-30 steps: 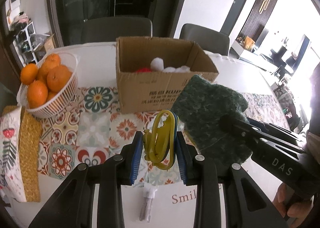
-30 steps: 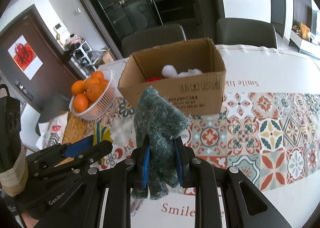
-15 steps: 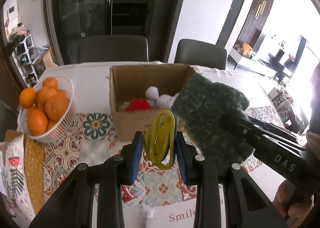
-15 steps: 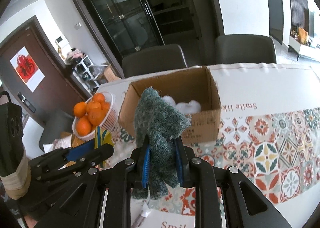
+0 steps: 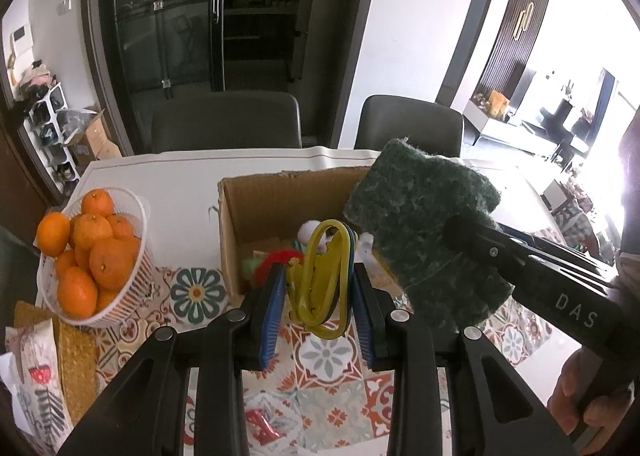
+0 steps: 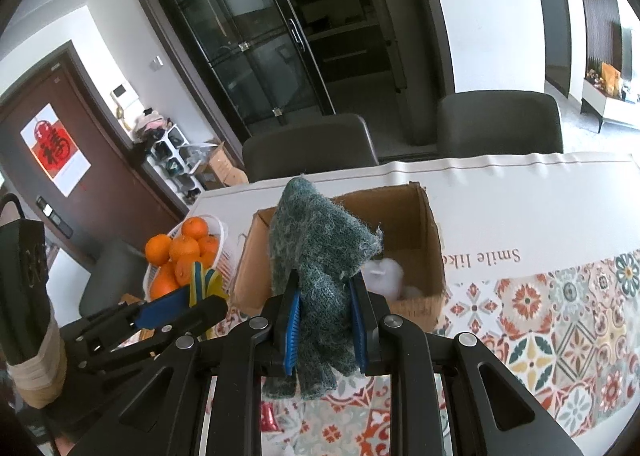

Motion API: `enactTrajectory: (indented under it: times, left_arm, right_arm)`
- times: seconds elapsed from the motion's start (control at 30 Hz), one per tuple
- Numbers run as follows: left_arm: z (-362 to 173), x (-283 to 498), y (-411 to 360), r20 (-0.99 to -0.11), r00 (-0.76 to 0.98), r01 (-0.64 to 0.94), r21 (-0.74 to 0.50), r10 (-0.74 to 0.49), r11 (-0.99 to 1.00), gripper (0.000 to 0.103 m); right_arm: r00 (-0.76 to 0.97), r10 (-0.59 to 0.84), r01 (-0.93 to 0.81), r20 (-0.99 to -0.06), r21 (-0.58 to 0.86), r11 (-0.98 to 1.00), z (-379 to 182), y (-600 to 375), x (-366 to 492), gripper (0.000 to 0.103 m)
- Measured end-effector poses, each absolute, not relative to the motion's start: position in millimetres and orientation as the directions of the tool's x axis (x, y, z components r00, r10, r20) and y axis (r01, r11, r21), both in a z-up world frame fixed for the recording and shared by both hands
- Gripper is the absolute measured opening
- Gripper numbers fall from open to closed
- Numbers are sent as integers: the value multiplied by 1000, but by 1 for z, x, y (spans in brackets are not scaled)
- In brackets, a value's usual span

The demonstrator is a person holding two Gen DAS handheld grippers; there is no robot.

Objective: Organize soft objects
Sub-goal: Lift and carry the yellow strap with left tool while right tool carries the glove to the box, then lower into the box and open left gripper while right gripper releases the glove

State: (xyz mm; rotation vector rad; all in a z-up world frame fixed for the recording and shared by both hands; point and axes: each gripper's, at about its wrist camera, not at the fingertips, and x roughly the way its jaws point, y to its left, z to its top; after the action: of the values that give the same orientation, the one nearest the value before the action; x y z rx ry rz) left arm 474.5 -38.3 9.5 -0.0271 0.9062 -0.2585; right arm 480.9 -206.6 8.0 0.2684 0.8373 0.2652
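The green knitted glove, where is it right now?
The green knitted glove is clamped in the right gripper, held up in front of the cardboard box.

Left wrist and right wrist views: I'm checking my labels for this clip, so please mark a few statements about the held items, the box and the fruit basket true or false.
1. The right gripper has its jaws shut on a dark green knitted glove. True.
2. The left gripper holds a white plush toy. False: its jaws are shut on yellow rubber bands.
3. The open brown cardboard box is empty. False: white and red fluffy items lie inside.
4. The white slatted plastic basket holds oranges. True.
5. The basket stands on the right of the box in the left wrist view. False: it stands on the left.
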Motion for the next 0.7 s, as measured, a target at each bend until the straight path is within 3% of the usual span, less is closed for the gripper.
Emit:
enactTrajectory:
  times: [0.7]
  left_arm:
    - [-50, 564, -44, -849, 489, 200, -112, -198, 973, 33]
  right_arm:
    - [545, 338, -115, -767, 331, 937, -45, -201, 566, 23]
